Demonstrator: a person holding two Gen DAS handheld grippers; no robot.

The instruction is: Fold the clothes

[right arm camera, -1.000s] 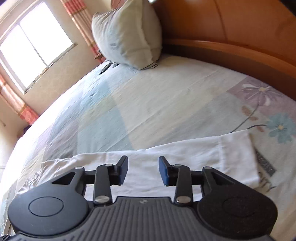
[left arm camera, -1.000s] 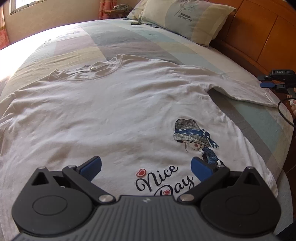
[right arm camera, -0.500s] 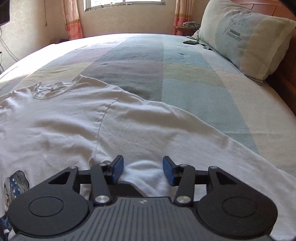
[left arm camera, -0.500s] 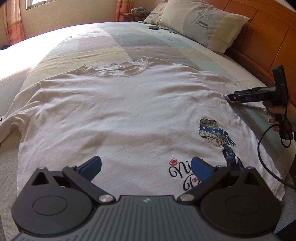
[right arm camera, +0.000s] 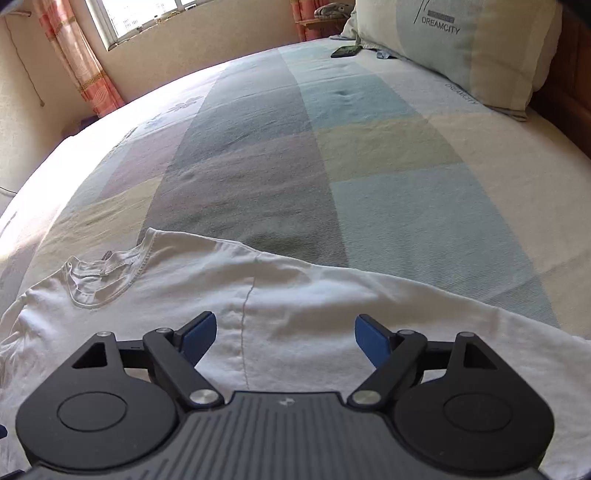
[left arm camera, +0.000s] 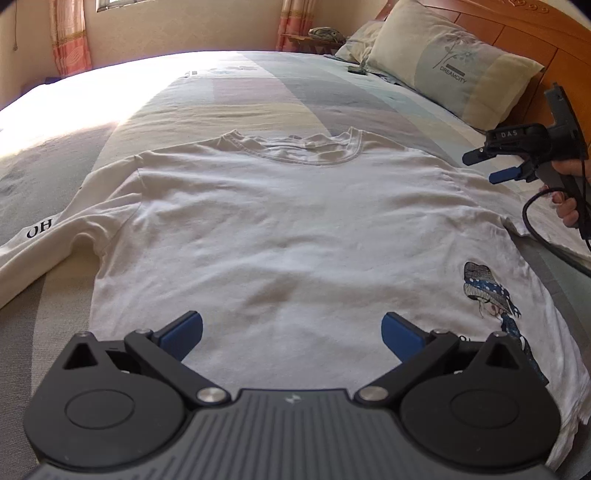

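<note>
Nearest in the left wrist view, the left gripper (left arm camera: 291, 330) hangs over the lower front of the white T-shirt (left arm camera: 288, 229), its blue pads spread wide with nothing between them. The shirt lies flat and face up on the patchwork bedspread (left arm camera: 258, 96), collar (left arm camera: 295, 147) toward the far side, a printed girl in a blue hat (left arm camera: 487, 291) near its right hem and a long sleeve lettered "OH" (left arm camera: 38, 230) trailing off to the left. At the right edge, a hand (left arm camera: 567, 206) holds the right gripper (left arm camera: 491, 166) just above the shirt's right shoulder; its jaws have just been opening and now stand apart, clear of the cloth. From the right wrist view the right gripper (right arm camera: 284, 338) looks down on the shoulder seam (right arm camera: 245, 314). Farther off, a pillow (left arm camera: 454, 70) marked DREAMCITY leans on the wooden headboard (left arm camera: 554, 40), a dark phone-like object (right arm camera: 345, 51) lies beside it, and curtains (right arm camera: 77, 59) flank the window (right arm camera: 147, 14)
</note>
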